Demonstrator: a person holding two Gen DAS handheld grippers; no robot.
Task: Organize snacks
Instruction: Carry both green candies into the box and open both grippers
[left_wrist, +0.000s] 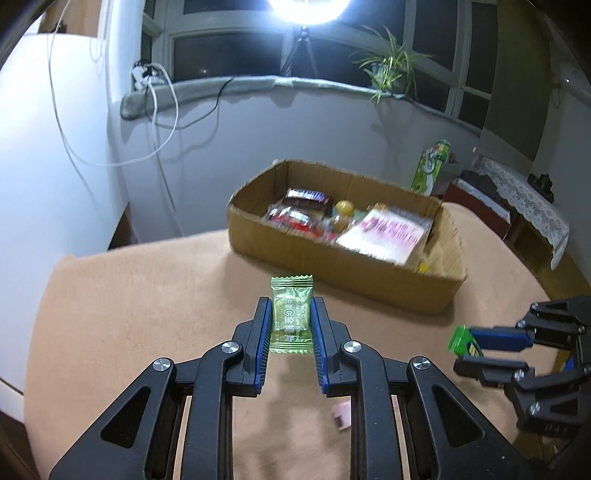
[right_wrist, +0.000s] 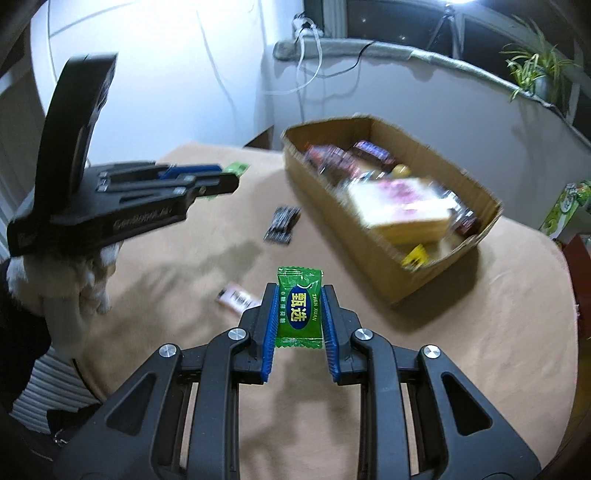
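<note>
My left gripper (left_wrist: 291, 310) is shut on a pale green plum-slice sachet (left_wrist: 290, 314), held above the tan table. My right gripper (right_wrist: 300, 299) is shut on a bright green candy packet (right_wrist: 298, 308) with a blue oval label. Each gripper shows in the other's view: the right gripper (left_wrist: 469, 345) at the right edge with its green candy packet (left_wrist: 463, 339), the left gripper (right_wrist: 225, 179) at the upper left with its pale green sachet (right_wrist: 236, 168). A cardboard box (left_wrist: 332, 273) (right_wrist: 373, 254) holding several snacks stands ahead on the table.
On the table lie a dark wrapped snack (right_wrist: 282, 224) and a pink-white packet (right_wrist: 236, 298) (left_wrist: 341, 415). A gloved hand (right_wrist: 74, 280) holds the left gripper. A green carton (left_wrist: 432, 166) stands beyond the box. A windowsill with a plant (left_wrist: 388, 66) and a bright lamp lies behind.
</note>
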